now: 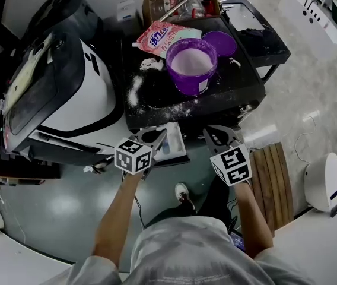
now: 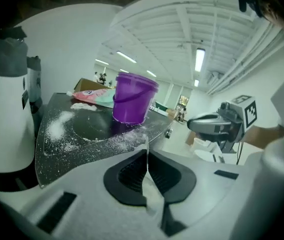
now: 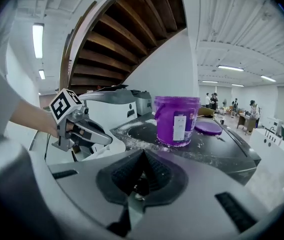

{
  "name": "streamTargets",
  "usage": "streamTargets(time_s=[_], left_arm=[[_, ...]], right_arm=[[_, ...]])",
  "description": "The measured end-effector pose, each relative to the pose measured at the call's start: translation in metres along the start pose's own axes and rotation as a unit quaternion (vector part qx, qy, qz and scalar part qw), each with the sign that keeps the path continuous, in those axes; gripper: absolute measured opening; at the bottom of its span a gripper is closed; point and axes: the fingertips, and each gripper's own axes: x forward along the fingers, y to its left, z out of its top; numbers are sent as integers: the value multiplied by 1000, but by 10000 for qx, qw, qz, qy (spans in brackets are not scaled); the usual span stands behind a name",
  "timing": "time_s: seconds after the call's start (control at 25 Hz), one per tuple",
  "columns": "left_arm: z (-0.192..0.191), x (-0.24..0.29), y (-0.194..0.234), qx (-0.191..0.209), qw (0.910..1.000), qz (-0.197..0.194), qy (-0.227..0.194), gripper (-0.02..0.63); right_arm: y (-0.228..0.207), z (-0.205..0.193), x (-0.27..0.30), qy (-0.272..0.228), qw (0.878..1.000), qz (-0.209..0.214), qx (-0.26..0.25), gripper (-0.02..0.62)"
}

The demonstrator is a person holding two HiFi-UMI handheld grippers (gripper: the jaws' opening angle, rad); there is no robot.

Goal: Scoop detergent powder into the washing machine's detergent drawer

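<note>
We're in a big open room with a shiny grey floor, facing a black table dusted with spilled powder. The purple detergent bucket sits near the table's middle, full of powder, with its lid just beside it toward the back right and a pink detergent bag by the back edge. The left gripper and right gripper both hang just off the front edge, jaws pressed together on nothing, so the bucket's well ahead of both and the pulled-out detergent drawer is right beside the left one's tips.
</note>
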Motion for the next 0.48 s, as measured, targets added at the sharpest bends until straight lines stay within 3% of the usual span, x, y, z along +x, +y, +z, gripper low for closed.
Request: streamTargets(time_s=[0.2,0.48], left_arm=[[-11,15,-1,828,9956,135,417,15],[-22,29,-2,1383,9866,276,819,15]], right_arm=[[1,-13,3,88,9999,52,64,5],[-3,-24,-2,194,9997,41,112,5]])
